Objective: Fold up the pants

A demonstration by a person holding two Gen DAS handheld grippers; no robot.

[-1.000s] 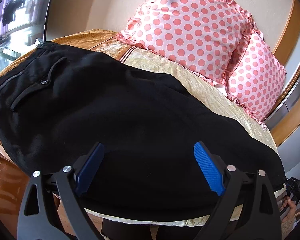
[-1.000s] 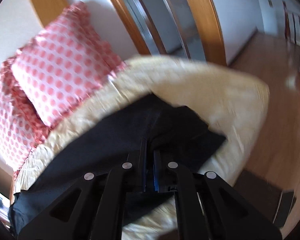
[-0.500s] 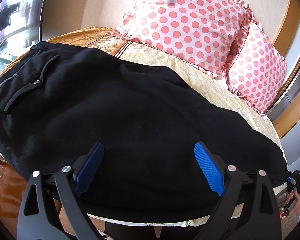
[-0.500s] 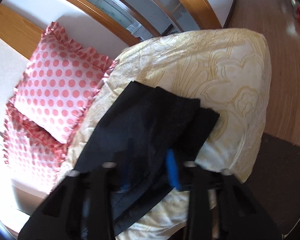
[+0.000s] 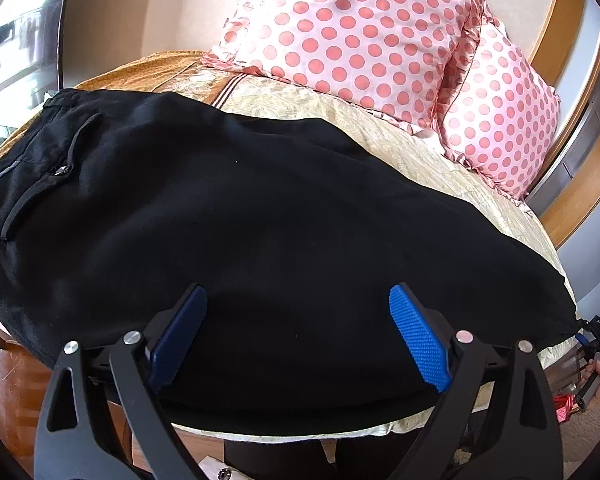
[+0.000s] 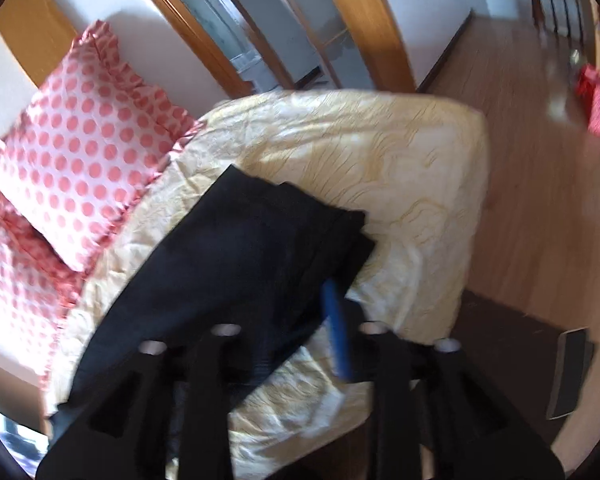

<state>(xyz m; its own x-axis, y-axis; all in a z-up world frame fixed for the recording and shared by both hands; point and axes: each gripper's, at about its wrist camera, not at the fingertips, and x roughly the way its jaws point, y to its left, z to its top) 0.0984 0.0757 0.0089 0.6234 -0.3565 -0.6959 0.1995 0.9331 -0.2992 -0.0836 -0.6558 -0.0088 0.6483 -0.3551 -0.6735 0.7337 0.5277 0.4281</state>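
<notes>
We see the black pants [image 5: 260, 208] spread flat across the cream and gold bedspread [image 5: 440, 168], running from the waistband at the left of the left wrist view to the leg ends at the right. A back pocket with a small button [image 5: 62, 171] shows near the waistband. Two pink polka-dot pillows [image 5: 364, 36] lean against the wall behind the pants, apart from the cloth.

Our left gripper [image 5: 298, 332] hangs over the near edge of the pants with its jaws spread wide; the blue pads [image 5: 418, 338] stand apart with only the flat cloth seen beyond them, and nothing is pinched.

In the right wrist view, which is blurred, the leg ends [image 6: 292, 232] lie in offset layers on the bedspread near the mattress corner. Our right gripper [image 6: 284, 320] sits low over that end. Its jaws have just been opening: one blue pad [image 6: 337, 332] shows clear at the right edge of the cloth, while the other finger is lost against the black fabric. The pants lie between and under the fingers, but we see no pinch on them. A wooden floor [image 6: 540, 184] lies beyond the bed, with a dark mat [image 6: 512, 344] beside the mattress corner.
</notes>
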